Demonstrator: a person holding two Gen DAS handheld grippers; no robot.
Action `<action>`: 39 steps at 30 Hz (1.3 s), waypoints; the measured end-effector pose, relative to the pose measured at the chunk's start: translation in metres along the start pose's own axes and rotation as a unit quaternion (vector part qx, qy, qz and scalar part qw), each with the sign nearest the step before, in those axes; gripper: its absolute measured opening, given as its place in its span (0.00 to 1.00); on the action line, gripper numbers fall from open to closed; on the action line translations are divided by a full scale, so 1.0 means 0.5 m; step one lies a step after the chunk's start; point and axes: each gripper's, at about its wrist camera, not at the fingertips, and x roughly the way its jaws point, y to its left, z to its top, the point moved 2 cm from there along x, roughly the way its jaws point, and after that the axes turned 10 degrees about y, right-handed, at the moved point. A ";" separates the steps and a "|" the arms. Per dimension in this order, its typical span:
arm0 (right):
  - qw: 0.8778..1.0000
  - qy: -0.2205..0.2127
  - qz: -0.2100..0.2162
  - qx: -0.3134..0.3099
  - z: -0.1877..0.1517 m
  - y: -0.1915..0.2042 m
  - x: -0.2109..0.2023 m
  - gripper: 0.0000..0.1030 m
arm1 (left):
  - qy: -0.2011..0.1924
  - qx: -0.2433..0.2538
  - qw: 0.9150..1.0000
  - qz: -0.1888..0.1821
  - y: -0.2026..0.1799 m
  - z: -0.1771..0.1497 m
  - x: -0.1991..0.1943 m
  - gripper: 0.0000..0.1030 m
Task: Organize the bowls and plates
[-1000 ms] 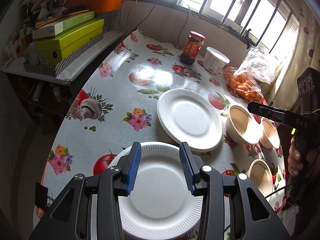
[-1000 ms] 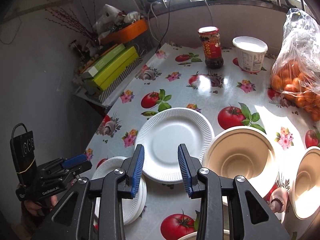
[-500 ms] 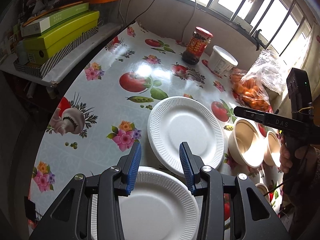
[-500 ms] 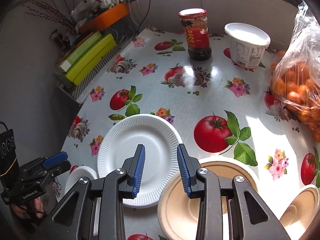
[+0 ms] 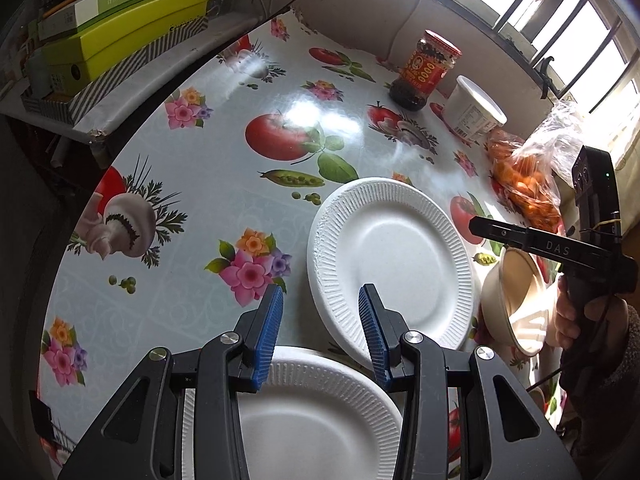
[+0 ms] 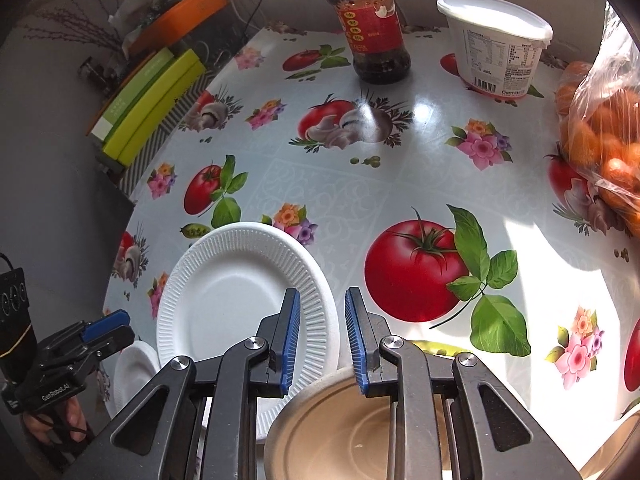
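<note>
A: The bench [image 6: 400, 184] is carrying everything: a big white plate [image 5: 390, 258] is lying in the middle, a second white plate [image 5: 316, 420] is sitting nearer, under the left gripper [image 5: 320, 330], and a tan bowl [image 6: 340, 432] is touching the big plate's right edge.

B: And the right gripper [image 6: 322, 340]?

A: Its jaws are closing, and they are hanging over the spot where the bowl's rim is meeting the big plate. Nothing is pressed between the pads yet, as far as I can tell. The left jaws are standing partly open, empty, above the gap between the two plates.

B: How should the step be done well?

A: I'd judge the right gripper is going for the bowl's rim. One pad should be going inside the wall and one outside, clear of the plate's edge (light foam would lift along with it). The lift should be going straight up before the bowl is carried to another bowl [image 5: 520, 308].

B: What is differing from a second ago?

A: Both grippers are sitting lower and further forward; the right jaws are standing narrower, the left unchanged. The jar [image 6: 370, 28], the tub [image 6: 496, 44] and the bag of oranges [image 6: 600, 132] are looking nearer.
</note>
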 end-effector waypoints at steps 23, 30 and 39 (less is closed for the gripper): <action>0.999 0.033 -0.002 -0.013 0.024 0.008 0.027 0.22 | 0.022 0.008 1.000 0.008 -0.014 0.001 0.034 0.40; 0.999 0.050 -0.009 -0.005 0.027 0.003 0.045 0.22 | 0.031 0.001 1.000 0.000 -0.008 0.004 0.046 0.40; 0.998 0.058 -0.018 -0.017 0.025 0.017 0.056 0.22 | 0.036 -0.003 0.999 -0.003 -0.004 0.003 0.055 0.30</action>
